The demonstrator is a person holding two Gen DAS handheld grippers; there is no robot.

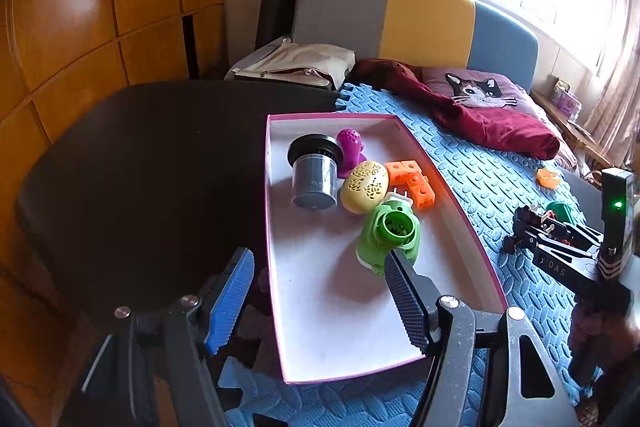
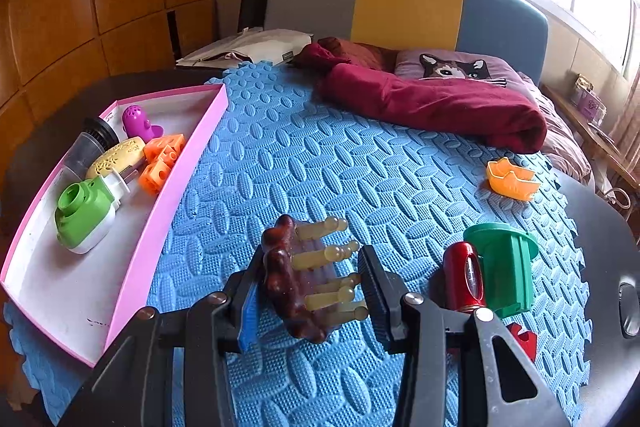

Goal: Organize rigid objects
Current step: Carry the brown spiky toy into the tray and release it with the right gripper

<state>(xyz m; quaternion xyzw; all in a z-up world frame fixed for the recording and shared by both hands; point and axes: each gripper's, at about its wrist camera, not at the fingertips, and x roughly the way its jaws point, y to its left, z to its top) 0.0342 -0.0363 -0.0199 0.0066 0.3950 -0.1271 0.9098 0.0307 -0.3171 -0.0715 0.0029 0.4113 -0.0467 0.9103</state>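
A: Count taken of the loose pieces?

B: Five are counted in the pink-rimmed box: one black-capped grey canister, one purple perforated piece, one pale yellow oval case, one cluster of orange cubes, one green-and-white plug-in unit. All five are gathered in the far half; the near half of the white floor is bare.

A: And outside the box?

B: Five more are noted on the blue foam mat: one orange crown-shaped mould, one green flanged cup on its side, one red metallic cylinder touching it, one red block partly hidden behind the right finger, and one massage comb.

A: Comb described?

B: Dark brown lumpy handle, translucent base, yellowish knobbed prongs pointing right.

A: Grippers?

B: The right gripper is closed partway, with the comb set between its fingers; handle against the left pad, prong tips at the right pad. The left gripper is held apart over the box's near left wall, with nothing gripped.
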